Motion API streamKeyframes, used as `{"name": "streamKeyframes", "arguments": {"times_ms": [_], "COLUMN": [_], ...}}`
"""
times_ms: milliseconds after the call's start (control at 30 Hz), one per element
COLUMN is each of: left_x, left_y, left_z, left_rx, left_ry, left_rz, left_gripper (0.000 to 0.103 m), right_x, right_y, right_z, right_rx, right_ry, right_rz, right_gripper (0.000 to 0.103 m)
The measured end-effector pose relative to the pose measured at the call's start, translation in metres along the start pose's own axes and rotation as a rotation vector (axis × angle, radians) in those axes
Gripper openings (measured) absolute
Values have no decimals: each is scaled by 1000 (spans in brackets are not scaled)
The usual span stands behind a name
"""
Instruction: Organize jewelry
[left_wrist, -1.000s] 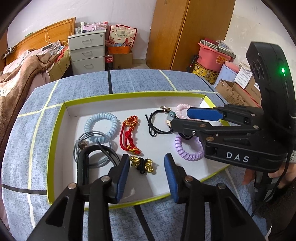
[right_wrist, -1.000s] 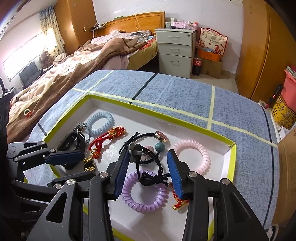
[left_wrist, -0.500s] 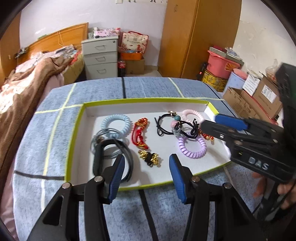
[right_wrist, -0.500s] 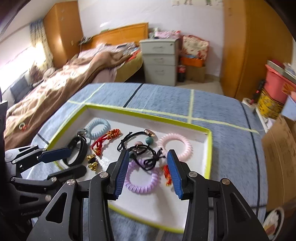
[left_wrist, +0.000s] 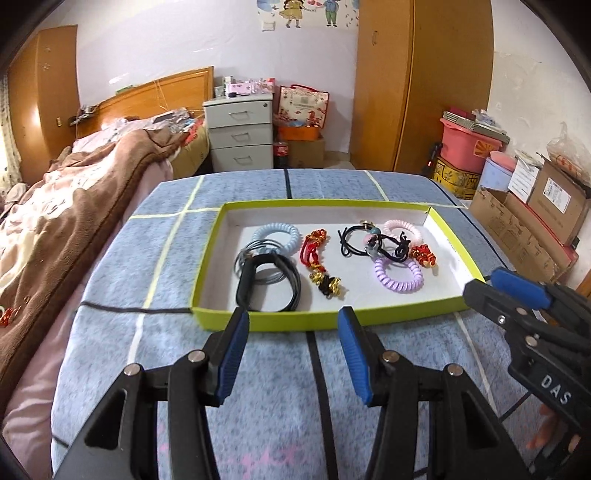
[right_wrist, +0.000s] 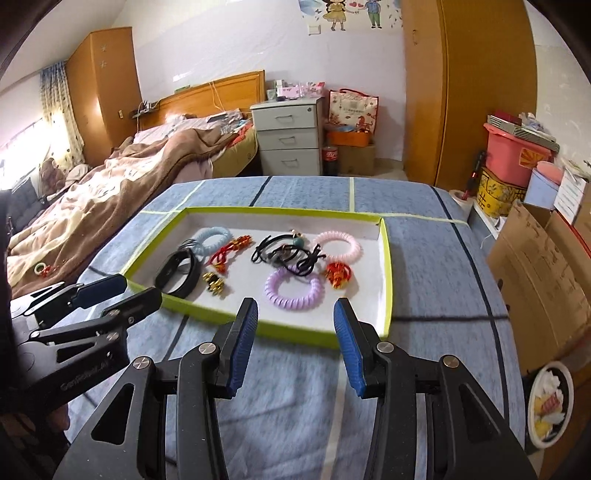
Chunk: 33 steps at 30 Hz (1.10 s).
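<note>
A shallow white tray with a lime-green rim lies on the blue quilted table. Inside it rest a light blue coil band, a black wristband, a red knotted cord, a gold and black charm, black hair ties, a pink coil band, a purple coil band and a red-gold ornament. My left gripper is open, empty, just short of the tray's near rim. My right gripper is open, empty, over the near rim.
A bed with a brown blanket runs along the table's left. Cardboard boxes and a pink bin stand on the right. A grey drawer unit and wooden wardrobe stand behind. A bowl sits low right.
Both grippers pulled back out of the tray toward the near side and rose. The left jaws widened. All jewelry stays in the tray.
</note>
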<state>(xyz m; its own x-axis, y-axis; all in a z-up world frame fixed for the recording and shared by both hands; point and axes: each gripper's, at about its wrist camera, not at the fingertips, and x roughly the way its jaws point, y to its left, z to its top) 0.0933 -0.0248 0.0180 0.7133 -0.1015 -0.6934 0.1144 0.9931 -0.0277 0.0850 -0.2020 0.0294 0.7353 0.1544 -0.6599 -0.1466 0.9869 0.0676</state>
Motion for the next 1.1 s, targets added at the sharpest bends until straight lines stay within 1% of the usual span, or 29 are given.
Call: {"name": "streamKeyframes", "arguments": {"times_ms": [100,233,333,500,567,633,1100], "left_x": [-10,-20,-25,-32,-34,-34,-34], "left_y": [-2,-6,-8,-11,-10,-9,-4], "left_z": [-4,-8,-10,-13,-13,-13,-14], "left_rx": [4,7,6,1,-7,-10,-36], "left_ry": [-28,-46,-53,-69,-71,-74,-63], "left_rz": [17,34,17,16,20,34,29], "left_gripper": [52,52,52,52,52,52,52], "right_x": [-11,-19,-25,-30,-31,-31,-30], "right_y": [4,12,19,26,25,23,25], "right_z": [-5,-11,-14,-17,-18,-19,-21], "right_rx": [12,1,-12,-28,-18,-8,-2], "right_ry": [-26,-34,-48,-61,-65,-62,-50], "right_rz": [-19,-17,-26,-33,-48,-43,-38], "right_gripper": [44,44,44,44,44,44,44]}}
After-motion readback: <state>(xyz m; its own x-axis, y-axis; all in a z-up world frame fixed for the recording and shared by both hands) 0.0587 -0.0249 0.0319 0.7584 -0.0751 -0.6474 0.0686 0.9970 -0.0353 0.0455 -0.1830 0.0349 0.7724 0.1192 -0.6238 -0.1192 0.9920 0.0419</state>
